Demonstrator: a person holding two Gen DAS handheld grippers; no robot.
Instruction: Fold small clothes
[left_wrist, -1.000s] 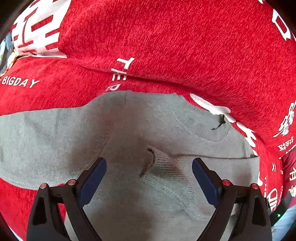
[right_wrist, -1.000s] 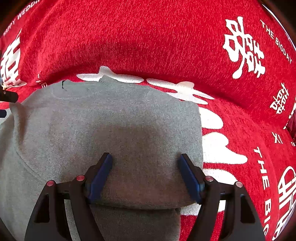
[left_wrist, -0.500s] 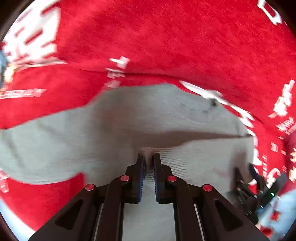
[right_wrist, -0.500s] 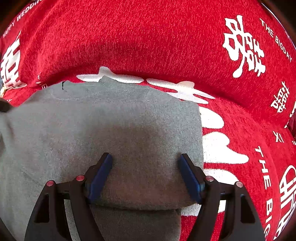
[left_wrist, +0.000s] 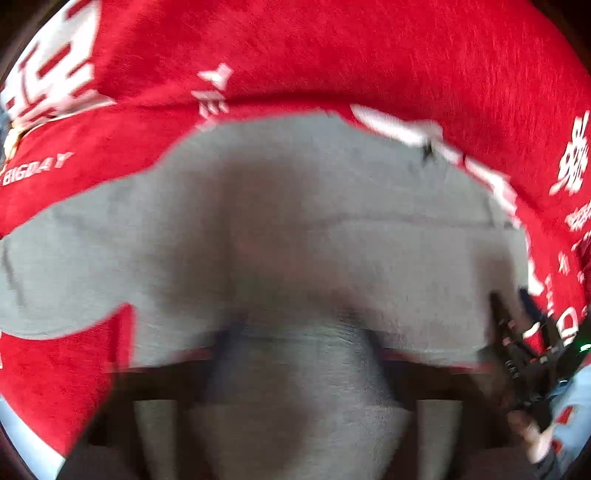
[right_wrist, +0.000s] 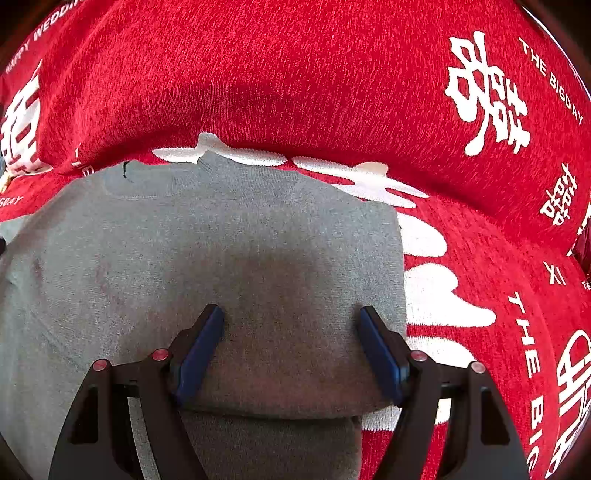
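Observation:
A small grey knit sweater (right_wrist: 236, 251) lies on a red cloth with white lettering (right_wrist: 295, 74). Its right side is folded over the body, and a sleeve stretches left in the left wrist view (left_wrist: 74, 240). My right gripper (right_wrist: 291, 332) is open, its blue pads resting on the folded part near the hem. My left gripper (left_wrist: 299, 339) is blurred by motion; its fingers stand apart over the ribbed cuff (left_wrist: 306, 350), which lies between them. The right gripper also shows at the right edge of the left wrist view (left_wrist: 517, 332).
The red cloth (left_wrist: 332, 55) covers the whole surface around the sweater, with a raised fold behind the collar. A pale edge (left_wrist: 22, 432) shows at the lower left of the left wrist view.
My left gripper shut on the cuff half a second ago and has now opened again, moving fast. The sleeve now lies folded over the body. The right gripper has stayed still.

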